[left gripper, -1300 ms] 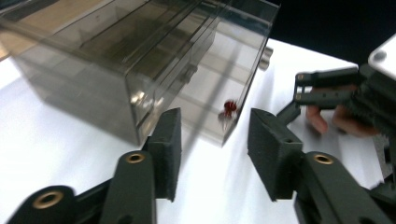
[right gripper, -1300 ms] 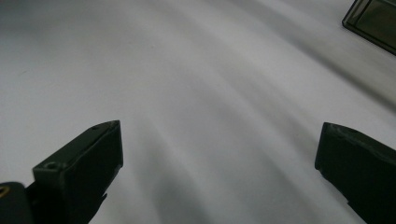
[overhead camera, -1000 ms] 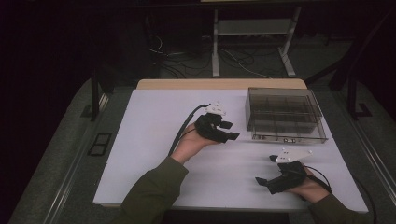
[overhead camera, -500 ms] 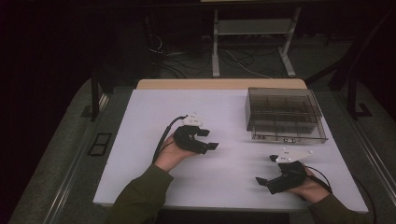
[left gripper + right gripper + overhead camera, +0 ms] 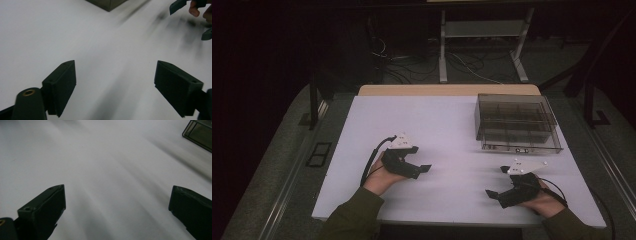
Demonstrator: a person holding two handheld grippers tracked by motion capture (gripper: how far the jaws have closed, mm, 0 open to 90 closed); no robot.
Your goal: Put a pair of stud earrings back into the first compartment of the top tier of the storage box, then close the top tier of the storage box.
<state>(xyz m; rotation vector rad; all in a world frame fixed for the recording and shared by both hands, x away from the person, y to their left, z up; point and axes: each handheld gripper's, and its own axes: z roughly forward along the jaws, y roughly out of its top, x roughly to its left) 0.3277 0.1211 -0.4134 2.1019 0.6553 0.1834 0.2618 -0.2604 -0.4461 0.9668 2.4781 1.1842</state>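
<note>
The compartment box point(image 5: 517, 121), a smoked clear case divided into small cells, stood at the far right of the white table point(image 5: 447, 125) and served as the landmark. The left gripper point(image 5: 424, 169) lay well apart from the box, nearer the person and off toward its left; the left hand point(image 5: 382, 175) gripped the tool from behind, forearm rising from the near edge, with the jaws pointing level toward the right. Its jaws had just been opening and stood wide apart with bare table between them, as the left gripper view point(image 5: 115, 85) confirmed; a corner of the box point(image 5: 107, 3) showed at that view's top edge. The right gripper point(image 5: 497, 181) lay on the near side of the box, just short of its front wall, held low by the right hand point(image 5: 544, 200) with the jaws aimed leftward. Those jaws were likewise spread wide and held nothing point(image 5: 117, 210).
</note>
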